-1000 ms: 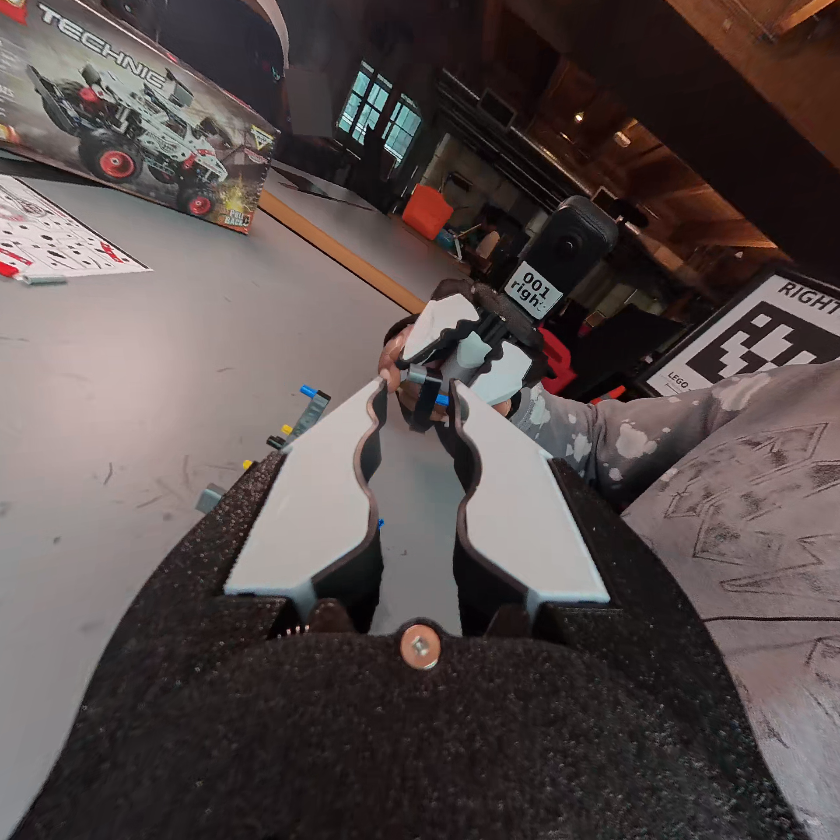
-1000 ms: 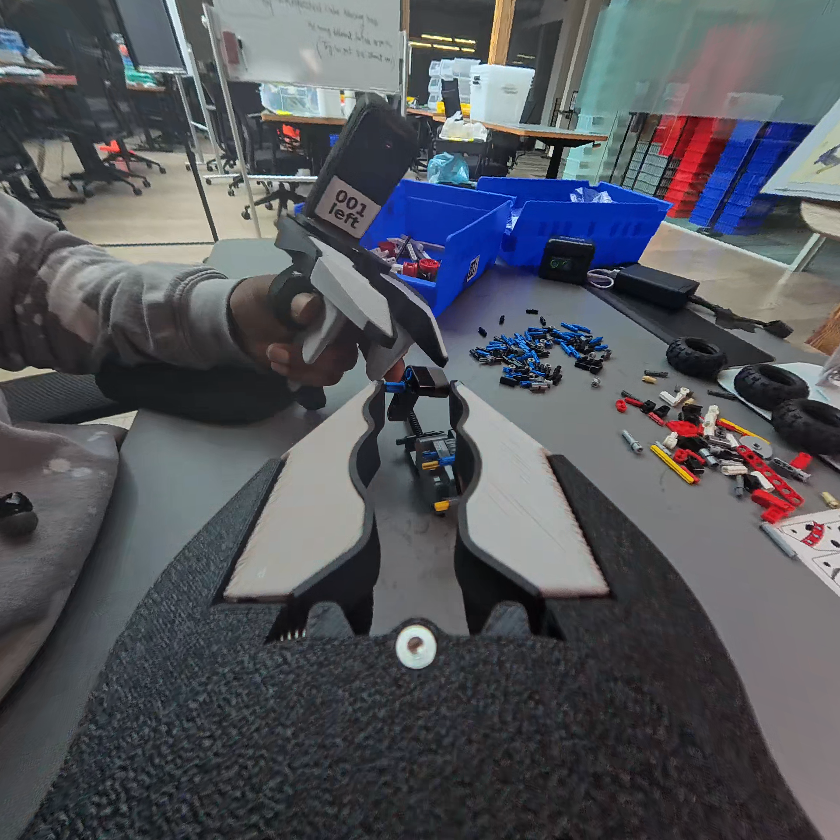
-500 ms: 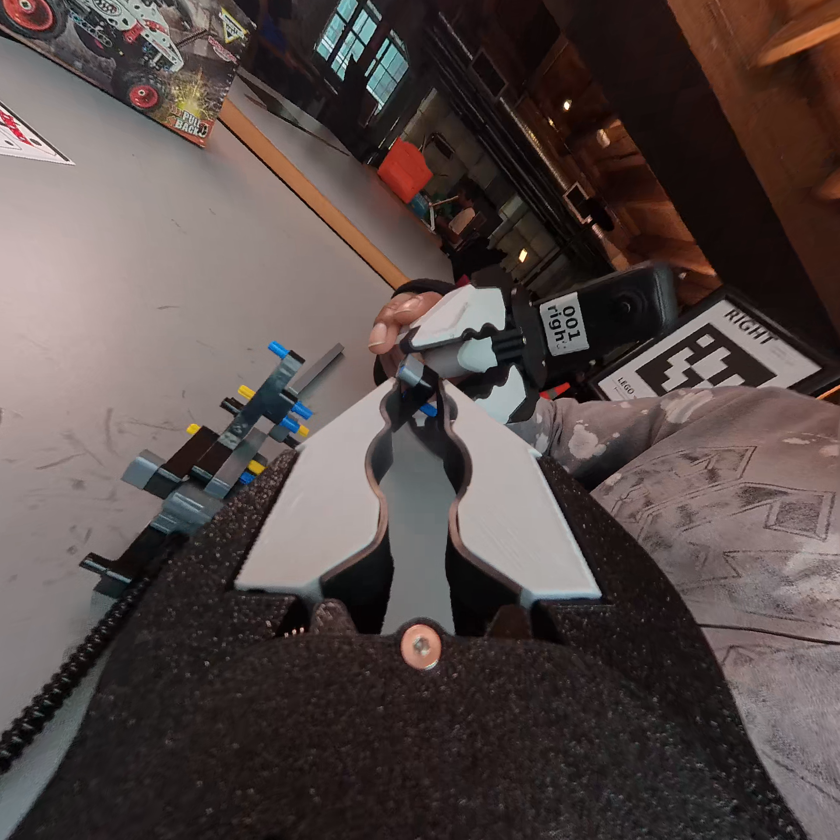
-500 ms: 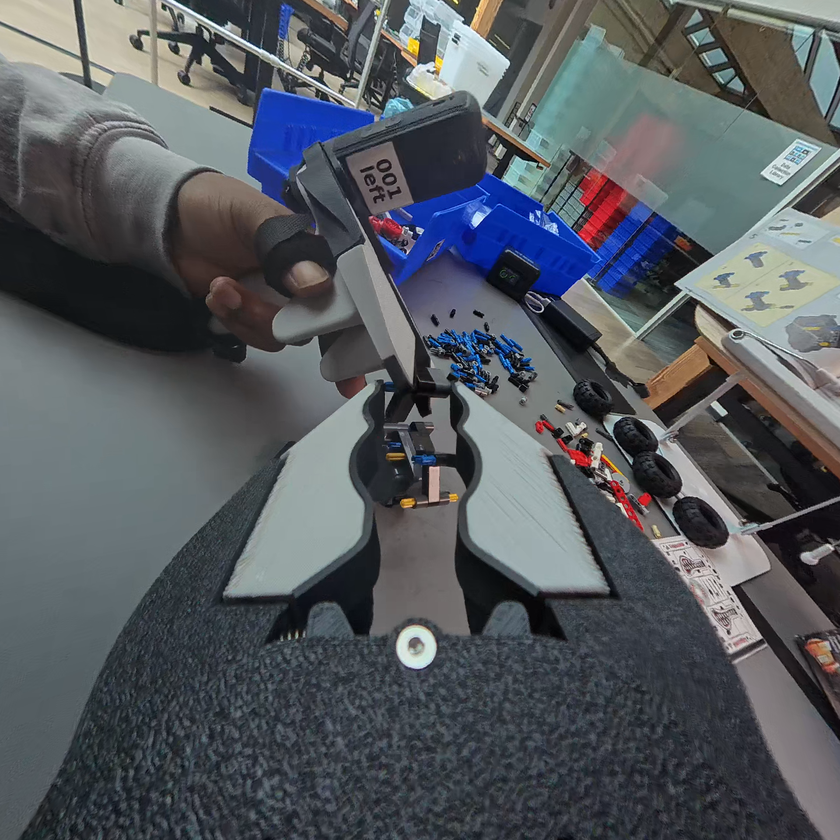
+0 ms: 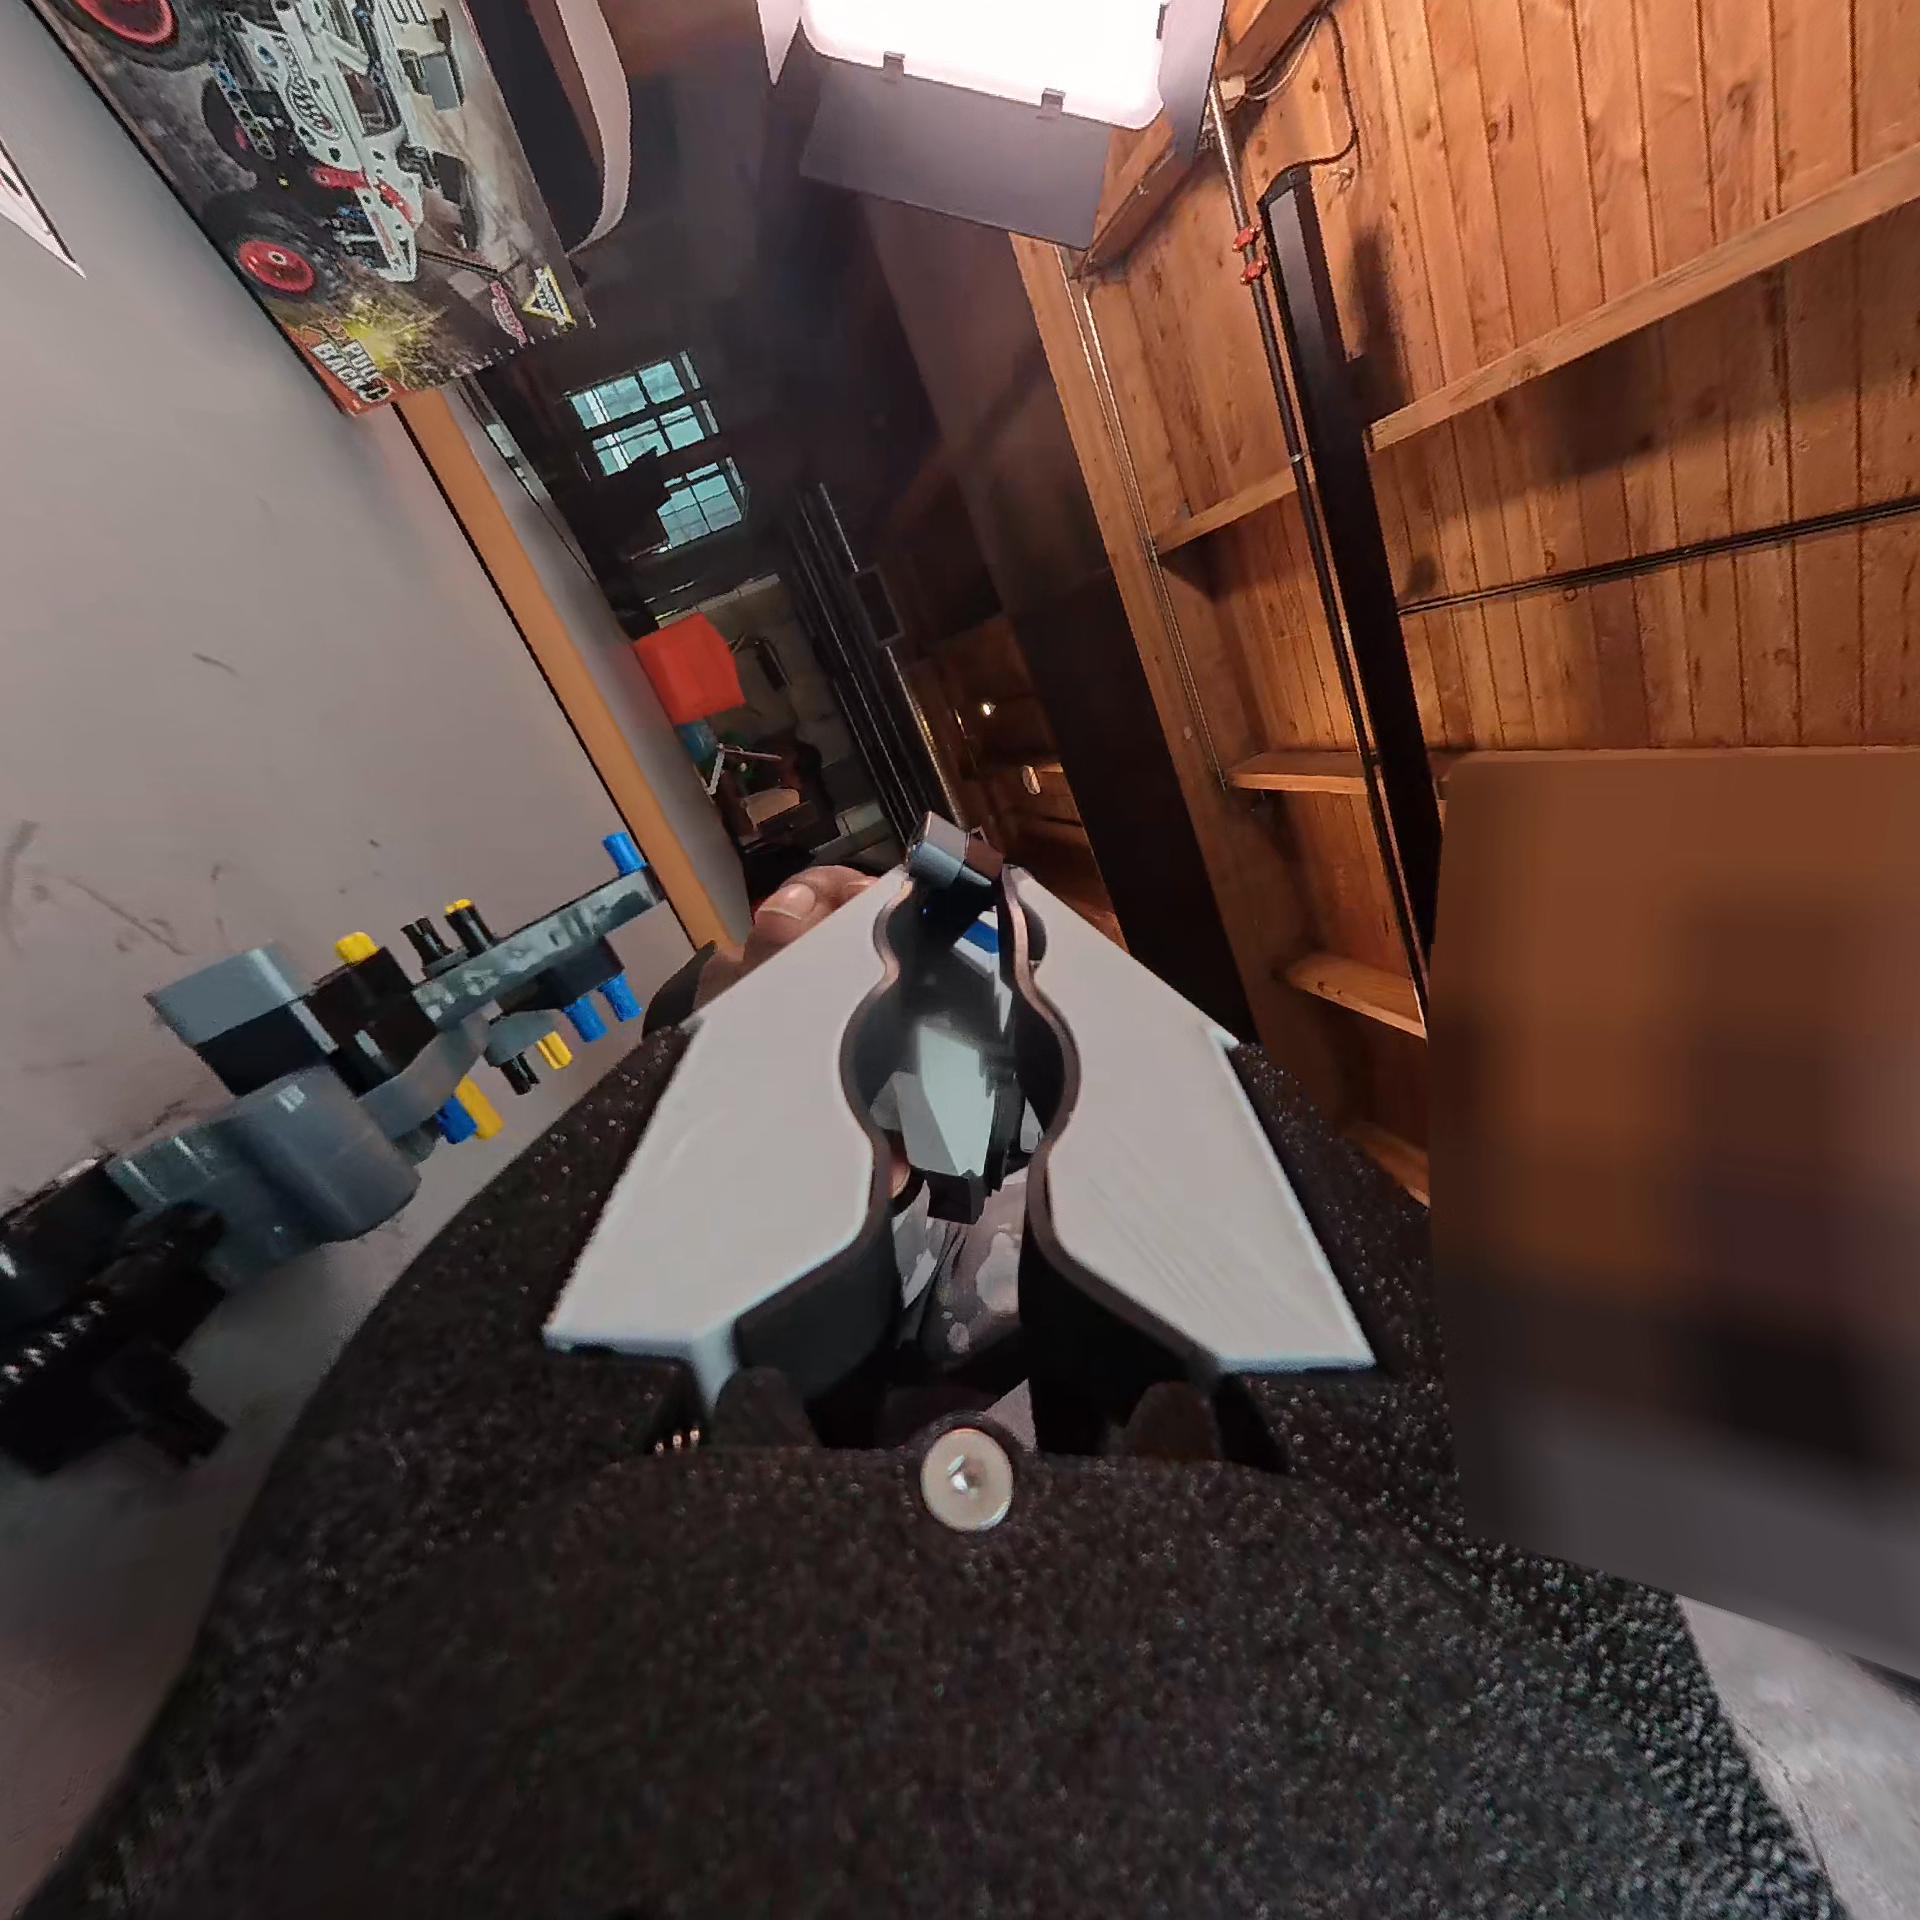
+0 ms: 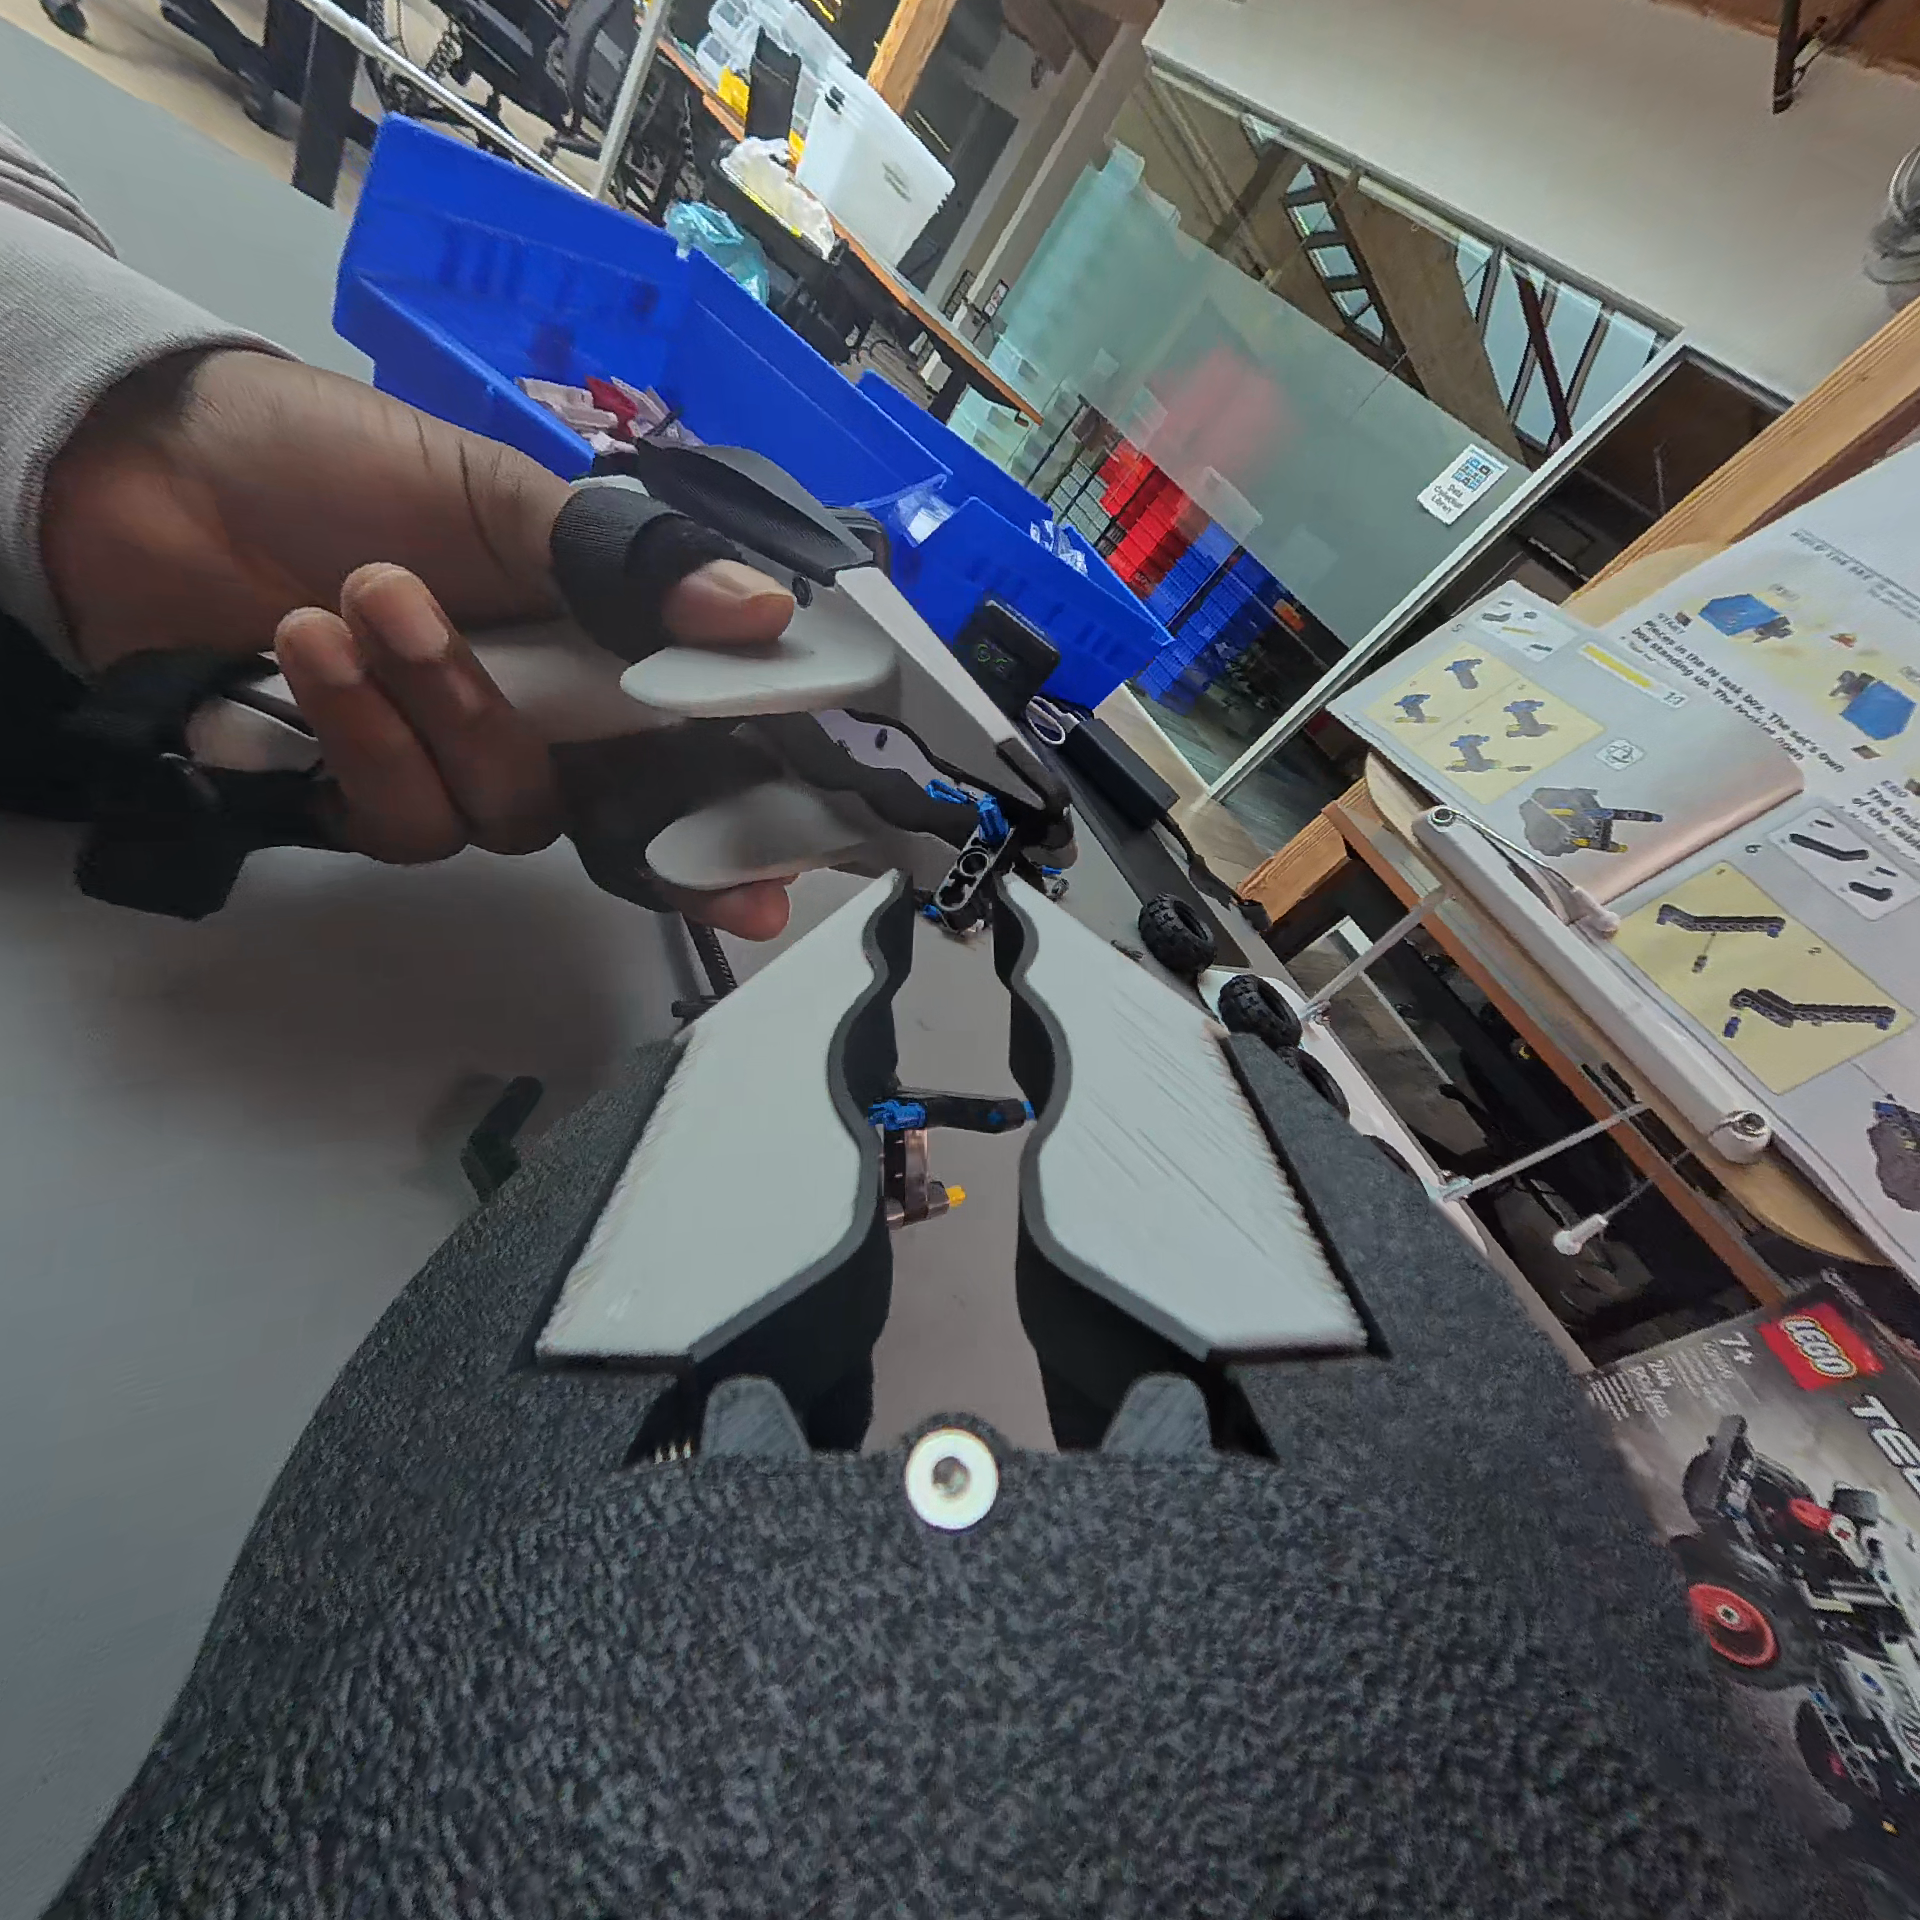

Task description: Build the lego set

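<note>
Crowding the far side of the grey worktop are blue bins, loose black tyres and an open instruction booklet on a stand, with the set's box at the near right edge. In the left wrist view a partly built grey and black lego assembly with blue and yellow pins lies on the worktop, its long axis running away from the camera toward the box, beside the left hand-held gripper. That gripper's tips are pinched together on a small black lego beam. In the right wrist view the beam hangs tilted, long axis slanting down to the left, between the two tools. The right hand-held gripper has its tips slightly apart just below the beam, gripping nothing. A person's hand holds the left tool, which blocks part of the bins.
</note>
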